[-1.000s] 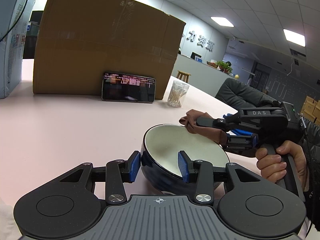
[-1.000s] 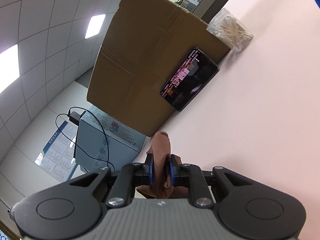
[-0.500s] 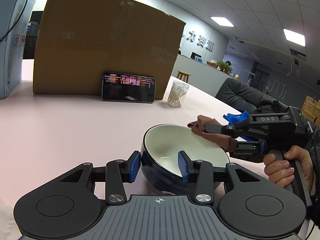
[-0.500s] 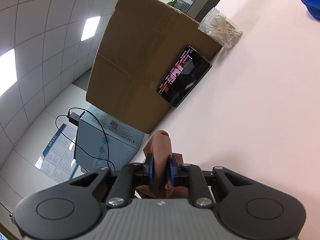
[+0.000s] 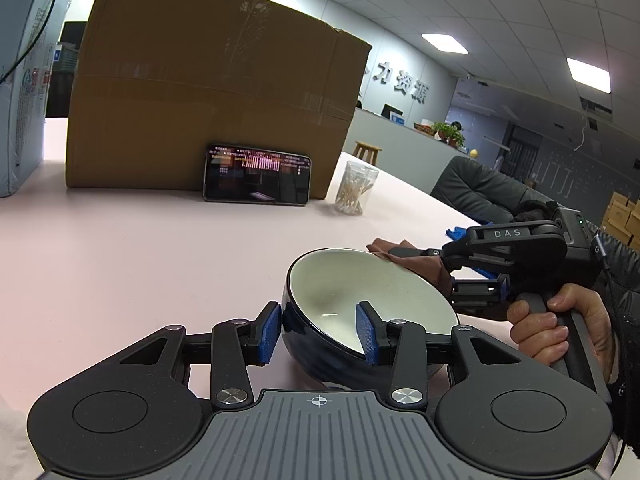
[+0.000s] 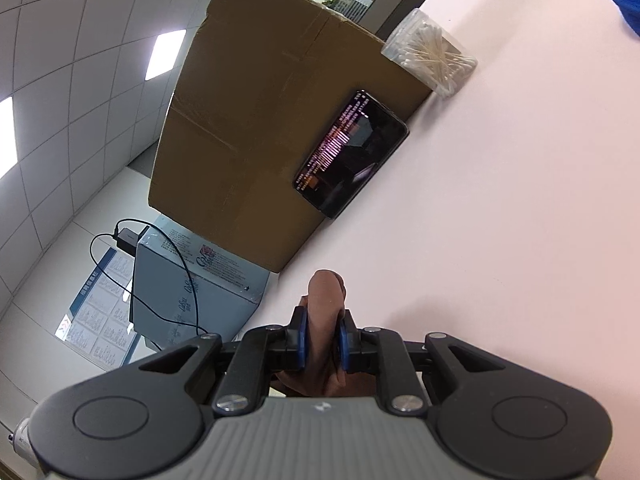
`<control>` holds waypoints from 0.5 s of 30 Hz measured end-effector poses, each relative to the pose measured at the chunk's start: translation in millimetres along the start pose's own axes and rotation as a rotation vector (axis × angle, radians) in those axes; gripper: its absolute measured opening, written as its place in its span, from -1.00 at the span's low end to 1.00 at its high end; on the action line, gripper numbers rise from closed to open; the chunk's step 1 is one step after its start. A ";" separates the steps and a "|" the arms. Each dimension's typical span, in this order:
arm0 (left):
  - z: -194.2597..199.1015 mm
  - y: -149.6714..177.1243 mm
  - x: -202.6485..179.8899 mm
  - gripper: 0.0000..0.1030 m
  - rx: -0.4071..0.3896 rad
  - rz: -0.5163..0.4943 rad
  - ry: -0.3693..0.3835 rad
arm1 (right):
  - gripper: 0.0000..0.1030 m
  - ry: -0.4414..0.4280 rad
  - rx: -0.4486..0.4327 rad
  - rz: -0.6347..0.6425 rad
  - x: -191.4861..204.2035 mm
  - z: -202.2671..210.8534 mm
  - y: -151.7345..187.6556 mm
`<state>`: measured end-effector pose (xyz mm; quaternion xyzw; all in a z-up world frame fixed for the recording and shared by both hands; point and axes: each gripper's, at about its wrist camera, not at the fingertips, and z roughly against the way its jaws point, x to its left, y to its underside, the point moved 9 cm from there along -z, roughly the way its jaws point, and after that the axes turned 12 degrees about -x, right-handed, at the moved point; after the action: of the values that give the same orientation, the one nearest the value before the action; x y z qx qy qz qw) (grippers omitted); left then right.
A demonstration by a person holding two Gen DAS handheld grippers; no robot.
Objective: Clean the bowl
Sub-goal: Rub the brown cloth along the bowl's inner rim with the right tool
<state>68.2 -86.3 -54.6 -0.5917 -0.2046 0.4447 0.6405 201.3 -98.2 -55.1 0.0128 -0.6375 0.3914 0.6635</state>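
Observation:
A dark blue bowl with a white inside sits tilted on the pink table. My left gripper is shut on the bowl's near rim, one pad outside and one inside. My right gripper is shut on a brown cloth. In the left wrist view the right gripper holds the brown cloth against the bowl's far right rim. The bowl does not show in the right wrist view.
A large cardboard box stands at the back with a phone leaning on it. A clear jar of cotton swabs is to its right. A pale blue box is at far left. A blue cloth lies behind the right gripper.
The right gripper with the brown cloth drew back to the right, then came in again to the bowl's far right rim. The left gripper and bowl stayed still.

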 end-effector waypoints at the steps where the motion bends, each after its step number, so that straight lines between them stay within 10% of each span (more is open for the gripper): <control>1: 0.2 0.1 0.0 -0.23 0.000 0.000 0.000 | -0.64 0.006 0.000 0.009 -0.3 1.9 1.0; 15: 1.3 0.2 0.7 -0.23 0.000 -0.001 0.000 | -0.75 -0.007 -0.018 0.087 14.9 16.0 -0.1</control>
<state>67.5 -85.0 -54.7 -0.5916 -0.2050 0.4445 0.6406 186.2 -99.0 -39.3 -0.0196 -0.6435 0.4140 0.6435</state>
